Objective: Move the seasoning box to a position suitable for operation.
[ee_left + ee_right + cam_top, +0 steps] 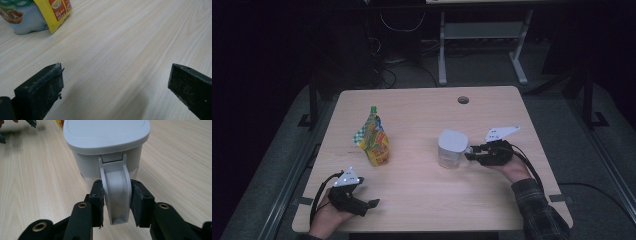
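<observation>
Pinching the handle point(117, 195) of the lidded white jug point(452, 148), the right gripper point(473, 153) sits just right of it; the left gripper point(373, 203) rests spread, well apart, near-left.

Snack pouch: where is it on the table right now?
In the high view the snack pouch stands upright on the table's left half, ahead of the left gripper and left of the lidded pitcher.
</observation>
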{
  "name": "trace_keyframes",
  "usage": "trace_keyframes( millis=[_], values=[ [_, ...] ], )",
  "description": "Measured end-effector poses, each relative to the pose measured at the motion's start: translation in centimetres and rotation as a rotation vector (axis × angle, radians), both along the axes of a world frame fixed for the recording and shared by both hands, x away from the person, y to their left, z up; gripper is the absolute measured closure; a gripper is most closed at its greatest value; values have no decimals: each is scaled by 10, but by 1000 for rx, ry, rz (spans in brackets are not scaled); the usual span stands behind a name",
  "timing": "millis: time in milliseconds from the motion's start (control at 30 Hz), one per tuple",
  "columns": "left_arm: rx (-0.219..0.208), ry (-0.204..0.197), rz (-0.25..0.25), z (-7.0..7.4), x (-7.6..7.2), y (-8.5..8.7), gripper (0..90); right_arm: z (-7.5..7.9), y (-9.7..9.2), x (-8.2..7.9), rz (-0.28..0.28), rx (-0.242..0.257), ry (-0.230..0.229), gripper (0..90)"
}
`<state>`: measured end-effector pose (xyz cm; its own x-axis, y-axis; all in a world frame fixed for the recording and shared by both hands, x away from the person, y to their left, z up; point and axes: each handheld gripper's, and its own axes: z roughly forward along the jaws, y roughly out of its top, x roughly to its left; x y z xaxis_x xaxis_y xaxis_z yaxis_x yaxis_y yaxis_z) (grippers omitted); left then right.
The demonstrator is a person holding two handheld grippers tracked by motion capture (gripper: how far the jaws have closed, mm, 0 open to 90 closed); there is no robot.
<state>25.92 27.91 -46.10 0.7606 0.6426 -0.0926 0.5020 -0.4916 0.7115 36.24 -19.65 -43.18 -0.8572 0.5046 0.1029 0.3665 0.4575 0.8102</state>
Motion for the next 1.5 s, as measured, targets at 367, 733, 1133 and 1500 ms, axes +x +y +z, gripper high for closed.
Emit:
trace_keyframes(
  millis=[367,733,1133,1500],
  values=[
    [4,2,-3,0,0,0,0,0,4,-1,0,-11,-10,661],
    [-6,4,5,0,0,0,0,3,8,-9,8,-64,-63,688],
    [1,5,0,0,1,0,0,4,-7,-26,-2,-61,-79,689],
    [0,2,1,-1,1,-1,0,6,-17,-52,10,-67,-81,689]
  ],
)
